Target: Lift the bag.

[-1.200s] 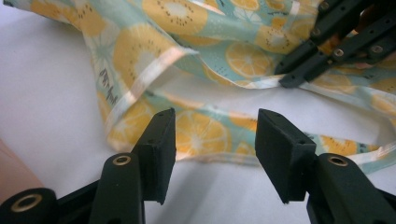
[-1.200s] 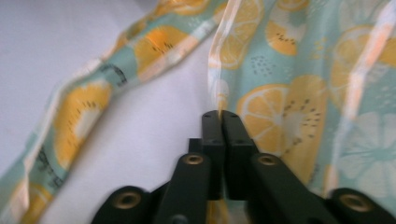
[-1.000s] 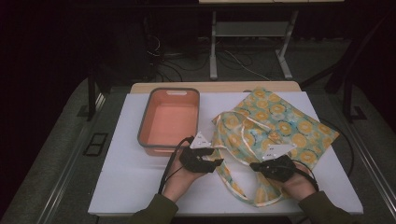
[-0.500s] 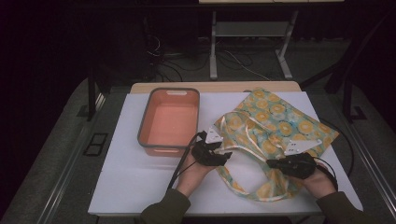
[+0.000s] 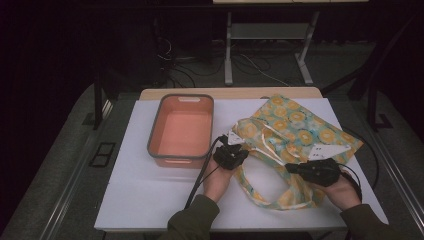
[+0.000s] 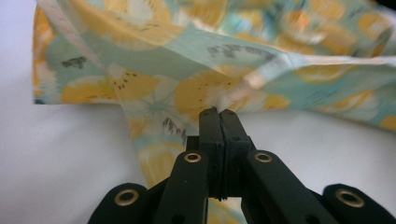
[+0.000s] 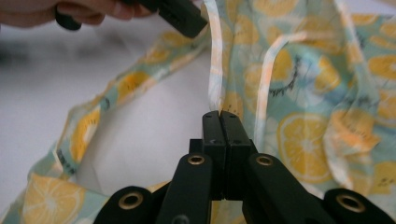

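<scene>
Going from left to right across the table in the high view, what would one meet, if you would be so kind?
Orange bin → left gripper → lemon-print tote bag → right gripper.

High view: fixed cam above person's side, looks fwd and down; takes in whole white table [image 5: 150,200], floor and stands beyond. Forearms enter from bottom edge. Far off, wide.

Left gripper view: cam rides on left gripper [image 6: 218,114], looks along its jaws, which rise from bottom centre. Very close, low over table; lemon-print bag [image 6: 196,70] just ahead, partly blurred.

Right gripper view: cam on right gripper [image 7: 220,115], same jaw-line aim, close and low; faces across bag toward the other hand [image 7: 70,9] at top left.

Shared: bag [image 5: 295,130] in all three; high view also shows both grippers [image 5: 231,156] [image 5: 295,169].
</scene>
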{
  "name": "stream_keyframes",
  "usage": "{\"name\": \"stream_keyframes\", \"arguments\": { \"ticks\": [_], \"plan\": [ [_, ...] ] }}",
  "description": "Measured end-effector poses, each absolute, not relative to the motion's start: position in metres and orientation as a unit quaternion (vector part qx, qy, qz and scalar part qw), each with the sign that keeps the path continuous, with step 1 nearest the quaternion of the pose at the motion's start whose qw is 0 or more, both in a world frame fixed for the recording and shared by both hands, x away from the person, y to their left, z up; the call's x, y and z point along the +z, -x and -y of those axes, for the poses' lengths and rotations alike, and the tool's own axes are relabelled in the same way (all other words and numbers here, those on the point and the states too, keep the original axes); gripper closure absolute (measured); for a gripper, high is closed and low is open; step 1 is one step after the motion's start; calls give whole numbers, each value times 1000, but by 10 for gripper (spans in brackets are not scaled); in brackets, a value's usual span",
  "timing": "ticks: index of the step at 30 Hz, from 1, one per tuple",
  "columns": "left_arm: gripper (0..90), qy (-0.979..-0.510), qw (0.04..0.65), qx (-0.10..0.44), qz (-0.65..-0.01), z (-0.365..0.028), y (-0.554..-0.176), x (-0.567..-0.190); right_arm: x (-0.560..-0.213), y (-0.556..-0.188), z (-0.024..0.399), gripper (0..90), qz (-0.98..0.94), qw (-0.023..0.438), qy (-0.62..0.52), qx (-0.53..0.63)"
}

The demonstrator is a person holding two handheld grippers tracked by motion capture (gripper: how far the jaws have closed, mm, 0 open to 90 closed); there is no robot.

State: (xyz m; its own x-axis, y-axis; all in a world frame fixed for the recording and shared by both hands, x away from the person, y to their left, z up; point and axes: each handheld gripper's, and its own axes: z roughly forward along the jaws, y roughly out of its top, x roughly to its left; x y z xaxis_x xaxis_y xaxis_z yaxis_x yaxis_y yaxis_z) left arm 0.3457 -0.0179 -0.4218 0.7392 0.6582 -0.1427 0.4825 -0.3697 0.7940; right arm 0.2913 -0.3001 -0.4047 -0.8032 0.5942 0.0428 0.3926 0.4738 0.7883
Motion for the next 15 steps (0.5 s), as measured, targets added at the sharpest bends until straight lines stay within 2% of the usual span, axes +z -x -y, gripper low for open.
{"name": "stream_keyframes", "arguments": {
  "ticks": [15],
  "plan": [
    [899,-770,527,127,-336,3,-356,-356,-361,-319,286,899,-807,167,-281,492]
  ]
}}
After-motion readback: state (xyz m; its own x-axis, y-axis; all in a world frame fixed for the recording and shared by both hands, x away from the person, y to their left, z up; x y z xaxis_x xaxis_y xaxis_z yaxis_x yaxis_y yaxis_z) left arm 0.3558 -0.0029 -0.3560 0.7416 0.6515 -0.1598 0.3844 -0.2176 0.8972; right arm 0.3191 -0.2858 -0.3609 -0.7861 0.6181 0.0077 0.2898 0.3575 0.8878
